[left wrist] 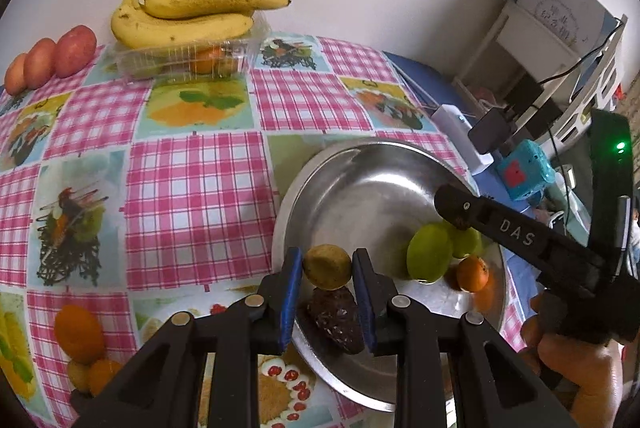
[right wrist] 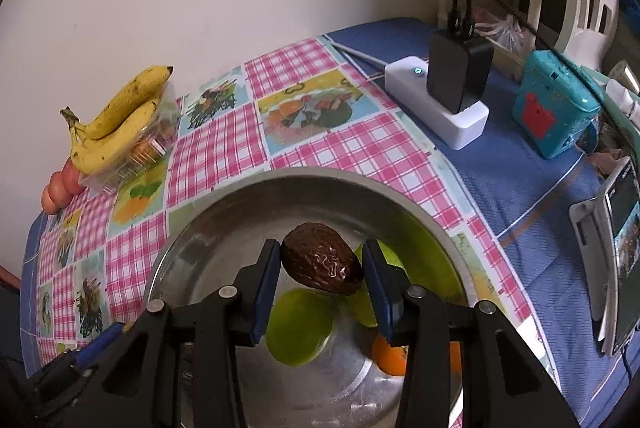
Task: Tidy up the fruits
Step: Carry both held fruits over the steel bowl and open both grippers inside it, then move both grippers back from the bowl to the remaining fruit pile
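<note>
My left gripper [left wrist: 327,270] is shut on a small yellow-brown fruit [left wrist: 327,267] and holds it over the near rim of the steel bowl [left wrist: 360,188]. A dark brown avocado [left wrist: 335,318] lies in the bowl just under it. My right gripper [right wrist: 322,268] is shut on another dark brown avocado [right wrist: 322,270] above the bowl [right wrist: 224,236]. Green fruits [left wrist: 430,256] [right wrist: 298,324] and a small orange [left wrist: 472,273] [right wrist: 390,360] lie in the bowl. The right gripper's finger [left wrist: 456,206] reaches over the bowl in the left wrist view.
Bananas [left wrist: 188,16] lie on a clear plastic box [left wrist: 184,58] of fruit at the table's back. Three red fruits [left wrist: 52,58] stand left of it. A white power strip [right wrist: 436,104] with a black charger, a teal box [right wrist: 556,108] and a phone stand to the right.
</note>
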The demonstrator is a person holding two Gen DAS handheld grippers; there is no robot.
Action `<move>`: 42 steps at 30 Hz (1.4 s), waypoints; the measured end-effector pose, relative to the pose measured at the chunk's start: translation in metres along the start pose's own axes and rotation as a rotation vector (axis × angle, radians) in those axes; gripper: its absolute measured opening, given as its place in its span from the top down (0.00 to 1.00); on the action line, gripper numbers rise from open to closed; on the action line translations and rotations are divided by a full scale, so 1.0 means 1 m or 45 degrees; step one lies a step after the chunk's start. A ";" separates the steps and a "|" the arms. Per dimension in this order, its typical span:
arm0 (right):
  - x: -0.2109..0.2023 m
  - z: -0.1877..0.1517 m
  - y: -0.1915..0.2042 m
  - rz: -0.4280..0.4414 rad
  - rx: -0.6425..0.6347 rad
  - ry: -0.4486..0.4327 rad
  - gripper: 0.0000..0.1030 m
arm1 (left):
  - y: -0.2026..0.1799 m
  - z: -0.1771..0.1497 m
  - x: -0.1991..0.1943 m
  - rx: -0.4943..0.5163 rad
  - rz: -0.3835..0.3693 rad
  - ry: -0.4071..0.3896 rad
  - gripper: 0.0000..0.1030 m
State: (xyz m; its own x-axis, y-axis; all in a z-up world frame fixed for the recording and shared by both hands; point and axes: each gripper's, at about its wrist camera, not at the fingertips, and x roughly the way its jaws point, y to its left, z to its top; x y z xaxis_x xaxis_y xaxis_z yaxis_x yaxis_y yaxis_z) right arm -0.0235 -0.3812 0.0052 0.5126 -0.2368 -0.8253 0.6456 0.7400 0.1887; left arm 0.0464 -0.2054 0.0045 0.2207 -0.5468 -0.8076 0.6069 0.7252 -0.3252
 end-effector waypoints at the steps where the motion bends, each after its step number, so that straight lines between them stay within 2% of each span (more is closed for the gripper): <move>1: 0.001 0.000 0.000 0.006 0.001 0.000 0.57 | 0.001 0.000 0.002 -0.002 0.001 0.007 0.73; 6: 0.004 0.000 0.003 0.018 -0.016 -0.002 0.57 | 0.006 -0.001 0.008 -0.038 -0.016 0.030 0.73; 19: 0.002 0.000 0.001 0.029 0.005 0.002 0.57 | 0.006 0.000 0.007 -0.035 -0.021 0.042 0.72; 32: -0.008 -0.003 0.001 0.040 0.019 0.000 0.57 | 0.009 0.000 -0.006 -0.043 -0.005 0.030 0.72; 36: -0.010 -0.006 0.004 0.037 0.001 0.006 0.57 | 0.024 0.002 -0.012 -0.104 0.048 0.020 0.72; 42: -0.012 -0.008 0.014 0.033 -0.044 0.010 0.57 | 0.062 0.002 -0.023 -0.240 0.184 0.012 0.72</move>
State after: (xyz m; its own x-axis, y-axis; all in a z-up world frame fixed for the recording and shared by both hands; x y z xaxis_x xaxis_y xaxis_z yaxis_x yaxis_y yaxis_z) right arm -0.0256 -0.3629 0.0131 0.5245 -0.2120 -0.8246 0.6118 0.7674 0.1918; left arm 0.0804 -0.1485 0.0034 0.2875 -0.4283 -0.8567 0.4157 0.8616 -0.2913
